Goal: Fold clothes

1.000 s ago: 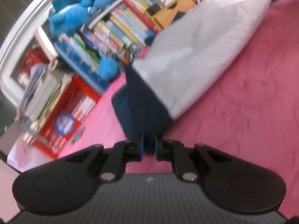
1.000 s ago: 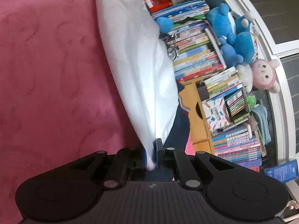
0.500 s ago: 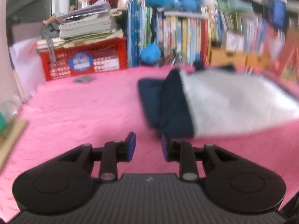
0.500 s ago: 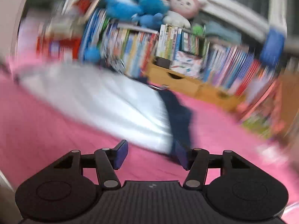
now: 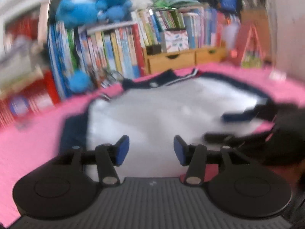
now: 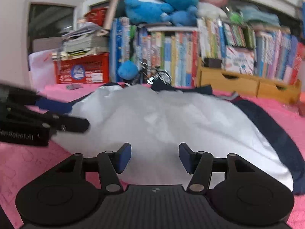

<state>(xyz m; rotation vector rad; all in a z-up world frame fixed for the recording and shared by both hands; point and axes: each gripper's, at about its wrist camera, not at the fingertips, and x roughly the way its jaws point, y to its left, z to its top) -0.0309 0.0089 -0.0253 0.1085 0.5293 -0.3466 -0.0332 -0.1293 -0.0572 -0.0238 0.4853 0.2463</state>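
Note:
A white garment with navy sleeves and collar [image 5: 162, 110] lies folded flat on the pink blanket [image 5: 28, 143]; it also shows in the right wrist view [image 6: 171, 122]. My left gripper [image 5: 151, 149] is open and empty, just above the garment's near edge. My right gripper [image 6: 155, 157] is open and empty over the near edge too. The right gripper shows at the right of the left wrist view [image 5: 247, 126], and the left gripper at the left of the right wrist view [image 6: 47, 118]. The left wrist view is blurred.
Behind the blanket stand rows of books [image 6: 181, 57], a red crate [image 6: 82, 72] under stacked papers, wooden drawers [image 6: 238, 84], a small toy bicycle [image 6: 154, 75] and blue and pink plush toys [image 6: 167, 3] on top.
Both grippers held the garment a second ago, then opened and let it drop onto the blanket. They have opened wider, drawn back and now face it level.

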